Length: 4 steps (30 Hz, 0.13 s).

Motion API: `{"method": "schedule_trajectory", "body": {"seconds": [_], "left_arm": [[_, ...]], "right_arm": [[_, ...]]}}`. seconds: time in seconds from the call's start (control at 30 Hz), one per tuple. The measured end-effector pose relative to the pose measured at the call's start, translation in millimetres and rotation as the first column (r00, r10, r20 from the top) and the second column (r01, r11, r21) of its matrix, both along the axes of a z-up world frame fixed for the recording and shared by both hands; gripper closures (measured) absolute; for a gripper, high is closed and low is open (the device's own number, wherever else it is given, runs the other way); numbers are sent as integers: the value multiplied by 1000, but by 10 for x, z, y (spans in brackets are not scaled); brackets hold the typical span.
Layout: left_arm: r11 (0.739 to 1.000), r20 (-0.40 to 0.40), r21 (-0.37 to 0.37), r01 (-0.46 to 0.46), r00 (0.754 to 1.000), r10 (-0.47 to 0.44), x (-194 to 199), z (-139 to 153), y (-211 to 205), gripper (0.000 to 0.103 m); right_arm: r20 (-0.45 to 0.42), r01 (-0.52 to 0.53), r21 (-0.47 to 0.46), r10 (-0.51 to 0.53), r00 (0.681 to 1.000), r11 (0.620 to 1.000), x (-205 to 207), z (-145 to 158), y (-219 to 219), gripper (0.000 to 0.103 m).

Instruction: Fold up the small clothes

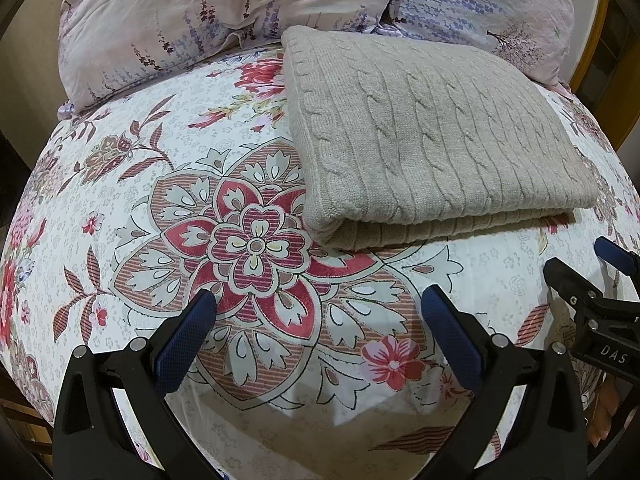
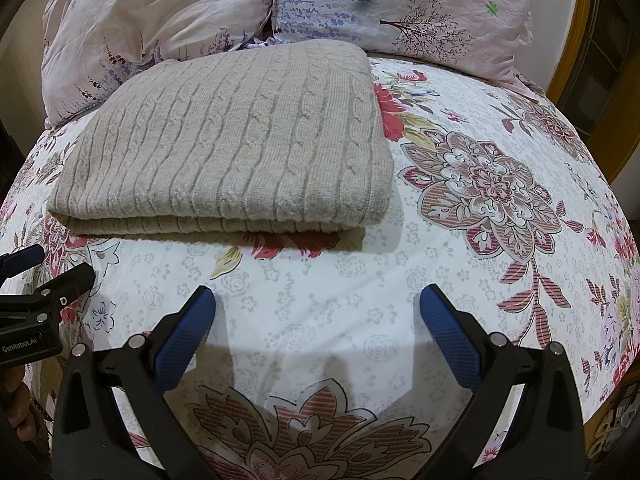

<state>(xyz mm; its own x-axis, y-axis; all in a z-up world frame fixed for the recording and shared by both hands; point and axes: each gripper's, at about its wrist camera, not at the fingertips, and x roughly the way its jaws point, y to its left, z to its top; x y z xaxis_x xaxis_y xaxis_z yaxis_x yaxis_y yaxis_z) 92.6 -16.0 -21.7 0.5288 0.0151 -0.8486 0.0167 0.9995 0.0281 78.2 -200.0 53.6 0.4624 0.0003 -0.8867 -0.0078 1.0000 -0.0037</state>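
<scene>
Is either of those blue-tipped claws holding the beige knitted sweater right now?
No: both the left gripper and the right gripper hang open over the bedspread, short of the folded sweater.

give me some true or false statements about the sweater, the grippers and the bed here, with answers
1. The beige cable-knit sweater lies folded on the floral bedspread. True.
2. The left gripper is clamped on the sweater. False: it is open and holds nothing, short of the sweater's near edge.
3. The right gripper is open over bare bedspread. True.
4. The sweater hangs off the side of the bed. False: it rests flat on the bed.
5. Two pillows sit beyond the sweater. True.
</scene>
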Motion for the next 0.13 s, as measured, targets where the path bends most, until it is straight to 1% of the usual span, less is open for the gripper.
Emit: {"method": "schedule_trajectory", "body": {"seconds": [0.13], "left_arm": [[1000,0,0,1,1000,-1,2,-2,-1,1]], "right_arm": [[0,0,0,0,1000,1000,1,1,-1,2]]}}
